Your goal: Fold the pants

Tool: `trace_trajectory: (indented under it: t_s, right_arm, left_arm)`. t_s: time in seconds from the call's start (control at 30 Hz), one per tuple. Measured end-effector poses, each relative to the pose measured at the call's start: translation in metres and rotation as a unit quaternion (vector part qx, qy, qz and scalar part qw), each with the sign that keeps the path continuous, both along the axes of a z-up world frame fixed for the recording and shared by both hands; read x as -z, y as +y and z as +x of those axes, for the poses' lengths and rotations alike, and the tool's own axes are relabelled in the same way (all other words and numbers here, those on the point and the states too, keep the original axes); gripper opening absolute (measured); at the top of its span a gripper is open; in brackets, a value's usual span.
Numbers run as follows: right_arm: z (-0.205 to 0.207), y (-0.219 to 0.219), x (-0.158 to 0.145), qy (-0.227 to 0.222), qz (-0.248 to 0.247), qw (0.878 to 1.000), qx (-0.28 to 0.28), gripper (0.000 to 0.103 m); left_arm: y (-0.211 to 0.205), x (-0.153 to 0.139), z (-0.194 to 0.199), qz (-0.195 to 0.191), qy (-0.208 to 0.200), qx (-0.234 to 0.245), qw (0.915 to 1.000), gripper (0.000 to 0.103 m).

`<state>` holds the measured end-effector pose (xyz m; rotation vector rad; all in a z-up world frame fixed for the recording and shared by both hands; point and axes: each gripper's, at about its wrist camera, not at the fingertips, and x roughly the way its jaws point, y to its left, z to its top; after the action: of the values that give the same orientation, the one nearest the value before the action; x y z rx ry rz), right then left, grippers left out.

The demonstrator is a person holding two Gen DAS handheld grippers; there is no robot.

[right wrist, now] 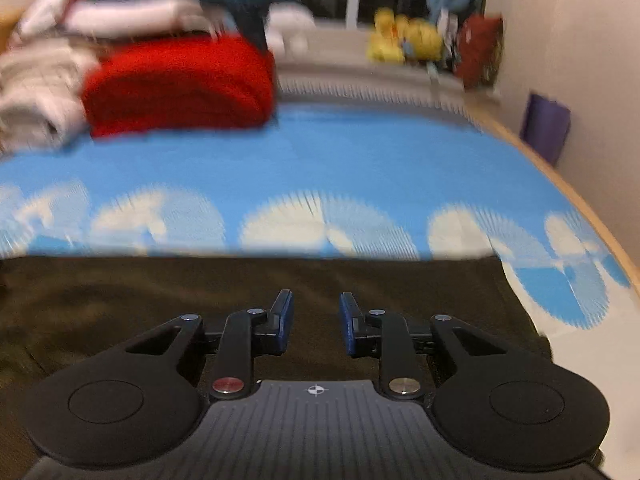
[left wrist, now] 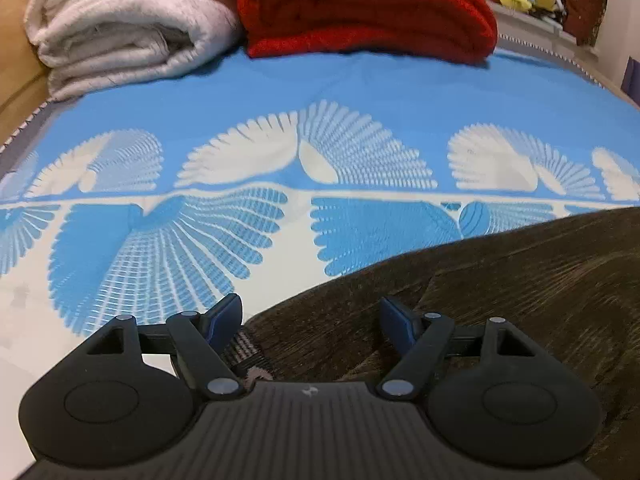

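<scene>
Below, dark pants (right wrist: pixel 240 280) flat on the bed (left wrist: pixel 360 80), left gripper (left wrist: pixel 310 316) fingers wide apart and right gripper (right wrist: pixel 316 316) fingers narrowly parted, both empty.

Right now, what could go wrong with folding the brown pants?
Both grippers look open over the brown pants, so a grab might catch only the top layer or miss. The left gripper sits near the pants' edge, so it might also pinch the blue sheet. The right gripper view is blurred, so aiming may be off.
</scene>
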<state>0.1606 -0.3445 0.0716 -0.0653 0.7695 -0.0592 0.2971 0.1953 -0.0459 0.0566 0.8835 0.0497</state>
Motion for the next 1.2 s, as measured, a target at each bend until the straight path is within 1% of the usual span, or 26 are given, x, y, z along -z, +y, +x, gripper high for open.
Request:
trace_trajectory:
  t_s: [0.03, 0.07, 0.1, 0.17, 0.2, 0.23, 0.27, 0.3, 0.33, 0.4, 0.43, 0.53, 0.67, 0.83, 0.9, 1.0, 1.1, 1.17, 1.2]
  right_arm:
    - [0.002, -0.002, 0.008, 0.029, -0.010, 1.000, 0.005, 0.027]
    - [0.005, -0.005, 0.020, 0.071, -0.021, 0.997, 0.013, 0.027]
    - [0.007, -0.008, 0.030, 0.102, -0.025, 0.994, 0.019, 0.027]
    - [0.006, -0.014, 0.043, 0.145, -0.022, 0.989, 0.028, 0.027]
    - [0.005, -0.016, 0.045, 0.151, -0.019, 0.988, 0.031, 0.027]
    - [0.003, -0.018, 0.045, 0.151, -0.017, 0.988, 0.031, 0.027]
    - [0.001, -0.020, 0.044, 0.148, -0.017, 0.988, 0.031, 0.027]
    - [-0.002, -0.021, 0.043, 0.145, -0.019, 0.989, 0.032, 0.027]
    - [-0.005, -0.024, 0.042, 0.145, -0.021, 0.989, 0.035, 0.027]
    - [-0.011, -0.026, 0.041, 0.148, -0.024, 0.988, 0.043, 0.027]
    - [-0.016, -0.027, 0.040, 0.147, -0.024, 0.988, 0.046, 0.027]
    - [-0.029, -0.028, 0.034, 0.141, -0.020, 0.988, 0.052, 0.027]
    - [-0.052, -0.025, 0.024, 0.131, -0.013, 0.990, 0.050, 0.027]
    - [-0.067, -0.019, 0.017, 0.122, -0.003, 0.992, 0.041, 0.027]
    - [-0.067, -0.022, 0.014, 0.119, 0.004, 0.992, 0.047, 0.027]
    - [-0.062, -0.026, 0.012, 0.114, 0.004, 0.992, 0.063, 0.027]
    - [-0.055, -0.024, 0.013, 0.110, 0.008, 0.992, 0.066, 0.027]
    - [-0.052, -0.018, 0.013, 0.108, 0.009, 0.993, 0.055, 0.027]
    - [-0.053, -0.015, 0.012, 0.106, 0.007, 0.993, 0.049, 0.027]
  left_arm:
    - [0.000, 0.004, 0.002, 0.001, 0.002, 0.002, 1.0000, 0.080]
    - [0.000, 0.006, 0.004, 0.003, 0.004, 0.005, 1.0000, 0.080]
    - [-0.001, 0.009, 0.005, 0.006, 0.006, 0.008, 0.9999, 0.080]
    - [-0.003, 0.013, 0.008, 0.014, 0.012, 0.015, 0.9997, 0.073]
    - [-0.004, 0.014, 0.009, 0.015, 0.014, 0.022, 0.9996, 0.061]
    - [-0.006, 0.014, 0.009, 0.011, 0.015, 0.031, 0.9994, 0.043]
    - [-0.008, 0.014, 0.010, 0.011, 0.015, 0.037, 0.9991, 0.034]
    - [-0.011, 0.013, 0.010, 0.016, 0.016, 0.045, 0.9987, 0.017]
    - [-0.016, 0.012, 0.009, 0.023, 0.018, 0.053, 0.9981, 0.010]
    - [-0.024, 0.007, 0.004, 0.048, 0.013, 0.062, 0.9969, 0.006]
    - [-0.026, 0.005, 0.000, 0.053, 0.010, 0.064, 0.9965, 0.004]
    - [-0.030, -0.011, -0.016, 0.053, -0.008, 0.066, 0.9964, 0.003]
    - [-0.038, -0.042, -0.046, 0.053, -0.039, 0.075, 0.9950, 0.003]
    - [-0.057, -0.088, -0.106, 0.056, -0.059, 0.105, 0.9912, 0.002]
    - [-0.064, -0.098, -0.133, 0.065, -0.053, 0.129, 0.9882, 0.002]
    - [-0.073, -0.107, -0.180, 0.070, -0.025, 0.154, 0.9852, 0.002]
    - [-0.084, -0.106, -0.232, 0.075, -0.004, 0.191, 0.9787, 0.002]
    - [-0.083, -0.095, -0.250, 0.053, 0.021, 0.197, 0.9786, 0.004]
    - [-0.078, -0.088, -0.252, 0.037, 0.040, 0.188, 0.9807, 0.005]
